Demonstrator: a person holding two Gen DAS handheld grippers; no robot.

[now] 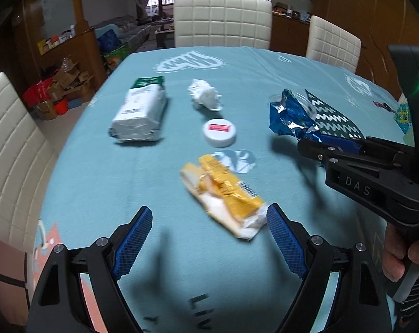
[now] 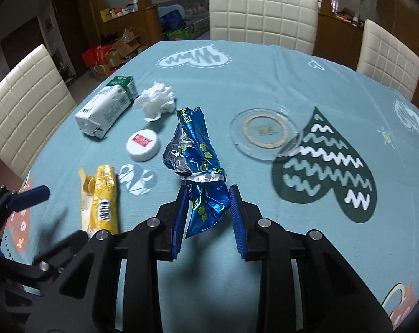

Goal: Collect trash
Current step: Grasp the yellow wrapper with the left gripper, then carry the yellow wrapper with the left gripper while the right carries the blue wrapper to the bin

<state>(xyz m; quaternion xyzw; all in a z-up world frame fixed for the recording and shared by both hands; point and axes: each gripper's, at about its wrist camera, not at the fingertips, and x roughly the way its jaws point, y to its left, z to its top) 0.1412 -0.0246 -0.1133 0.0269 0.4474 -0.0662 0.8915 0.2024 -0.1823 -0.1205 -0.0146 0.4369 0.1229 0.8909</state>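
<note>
scene: table (image 2: 264,69) under a teal cloth, 5 bits of trash on or over it, glass dish (image 2: 266,136) to the right, white chairs around.
right claw (image 2: 208,194): closed on the near end of the blue wrapper (image 2: 198,144); both pads press the crumpled foil, the rest sticks out ahead of the tips. In the left view the wrapper looks raised, with its shadow on the cloth below.
left claw (image 1: 209,222): wide open, nothing between the pads; hangs over the near end of the yellow wrapper (image 1: 223,188), right pad (image 1: 284,238) just beside its torn white end. Contact: cannot tell, frame blurred.
yellow wrapper: flat on the cloth, long, torn open at one end, barcode side up in the right view.
other trash: white pack (image 1: 140,111) far left, tissue ball (image 1: 205,97) beyond the cap (image 1: 220,133), cap near centre. All 3 well apart from both claws.
dish: empty, the likely drop spot but that is a guess; no bin in view.
step: pick-up phase, 1 item gripped, 1 being lined up, 3 untouched.
next, right: carry the blue wrapper to the dish or bin, keep the squeeze, foil is slippery.
next, left: drop lower, straddle the yellow wrapper across its narrow width, then close.
risk: thin wrapper lies flat, pads may skid over it or pinch the cloth.
</note>
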